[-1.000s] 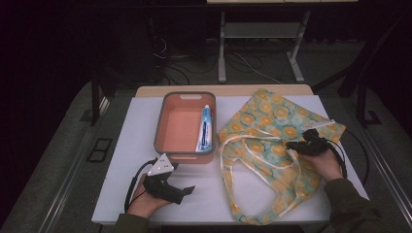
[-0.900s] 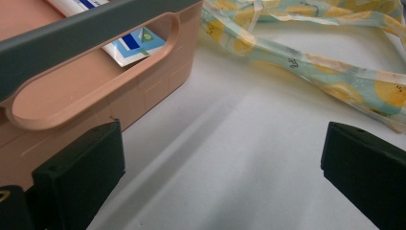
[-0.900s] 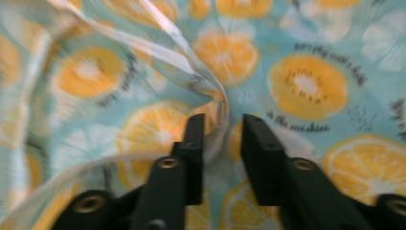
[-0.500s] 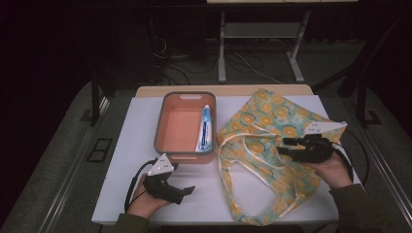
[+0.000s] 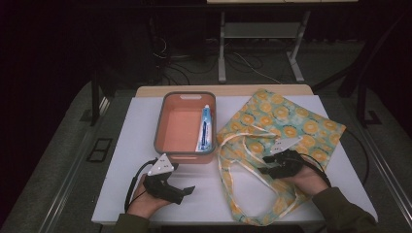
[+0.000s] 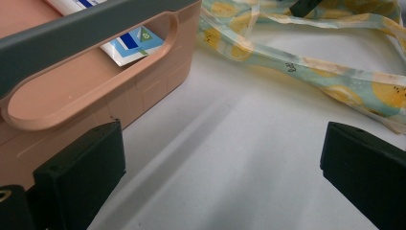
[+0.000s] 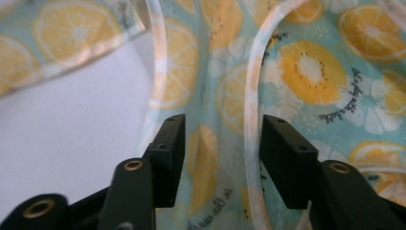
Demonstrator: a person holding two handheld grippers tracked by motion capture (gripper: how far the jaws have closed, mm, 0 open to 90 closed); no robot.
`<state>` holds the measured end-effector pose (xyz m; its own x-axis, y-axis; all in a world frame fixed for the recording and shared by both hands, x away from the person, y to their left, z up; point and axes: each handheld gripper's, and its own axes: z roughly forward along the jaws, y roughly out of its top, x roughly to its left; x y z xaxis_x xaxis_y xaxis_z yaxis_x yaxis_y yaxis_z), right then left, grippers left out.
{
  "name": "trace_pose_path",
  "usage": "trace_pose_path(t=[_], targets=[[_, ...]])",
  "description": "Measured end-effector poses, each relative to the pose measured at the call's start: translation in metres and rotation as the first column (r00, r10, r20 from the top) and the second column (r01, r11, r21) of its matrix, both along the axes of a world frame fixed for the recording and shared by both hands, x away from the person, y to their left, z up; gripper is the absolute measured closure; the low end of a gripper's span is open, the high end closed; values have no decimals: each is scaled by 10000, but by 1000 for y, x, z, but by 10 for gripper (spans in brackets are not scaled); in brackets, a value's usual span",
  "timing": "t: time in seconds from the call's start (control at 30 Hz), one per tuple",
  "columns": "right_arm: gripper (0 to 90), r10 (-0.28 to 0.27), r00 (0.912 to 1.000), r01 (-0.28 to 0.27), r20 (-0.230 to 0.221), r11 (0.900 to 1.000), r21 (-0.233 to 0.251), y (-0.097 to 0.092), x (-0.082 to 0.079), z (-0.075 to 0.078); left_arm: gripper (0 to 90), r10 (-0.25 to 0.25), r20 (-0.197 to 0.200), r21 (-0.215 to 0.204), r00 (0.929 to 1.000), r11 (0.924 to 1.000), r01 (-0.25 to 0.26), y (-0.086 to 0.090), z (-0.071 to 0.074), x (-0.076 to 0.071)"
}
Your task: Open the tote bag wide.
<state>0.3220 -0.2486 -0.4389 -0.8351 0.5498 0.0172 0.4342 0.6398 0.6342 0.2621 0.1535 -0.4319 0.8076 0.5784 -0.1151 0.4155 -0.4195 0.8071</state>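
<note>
A lemon-print cloth bag [image 5: 286,121] lies flat on the right of the white table, its pale straps [image 5: 238,160] looping toward the front. My right gripper [image 5: 265,171] hovers over the bag's left part, pointing left. Its jaws have just been opening and stand partly open [image 7: 220,158], with only bag fabric [image 7: 311,72] below them and a strap [image 7: 251,96] running by the right jaw. Front left, my left gripper [image 5: 184,193] rests open [image 6: 220,177] on bare table beside the salmon tray [image 5: 160,136]. A toothpaste tube [image 5: 205,128] lies inside the tray.
The tray's handle slot [image 6: 95,57] is just ahead and left of my left jaws, with a bag strap [image 6: 306,67] farther right. White tabletop [image 5: 126,145] spreads left of the tray. Dark floor, cables and a metal frame [image 5: 262,34] lie beyond the far edge.
My right gripper has moved left and nearer across the bag, away from its right edge, and its jaws now stand wider. The left gripper has stayed put.
</note>
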Motion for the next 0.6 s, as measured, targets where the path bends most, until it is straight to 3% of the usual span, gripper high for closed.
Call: trace_pose_path(t=[0.13, 0.17, 0.2, 0.3, 0.33, 0.4, 0.6], targets=[[485, -105, 9999, 105, -90, 9999, -24, -5, 5, -5, 2, -16, -2, -4, 10000, 10000, 16, 0, 0, 0], [551, -233, 9997, 235, -122, 9995, 212, -9, 9, -7, 3, -11, -1, 1, 10000, 10000, 11, 0, 0, 0], [551, -233, 9997, 235, -122, 9995, 212, -9, 9, -7, 3, -10, -1, 3, 10000, 10000, 10, 0, 0, 0], [743, -569, 9983, 576, -154, 9970, 510, -15, 15, -9, 3, -11, -11, 17, 10000, 10000, 11, 0, 0, 0], [743, -569, 9983, 576, -154, 9970, 510, -15, 15, -9, 3, -12, -12, 15, 10000, 10000, 12, 0, 0, 0], [842, -826, 9964, 836, -169, 9944, 640, -19, 18, -10, 3, -18, -18, 24, 10000, 10000, 18, 0, 0, 0], [888, -976, 9948, 994, -304, 9927, 677, -19, 16, -8, 3, -36, -23, -10, 10000, 10000, 36, 0, 0, 0]])
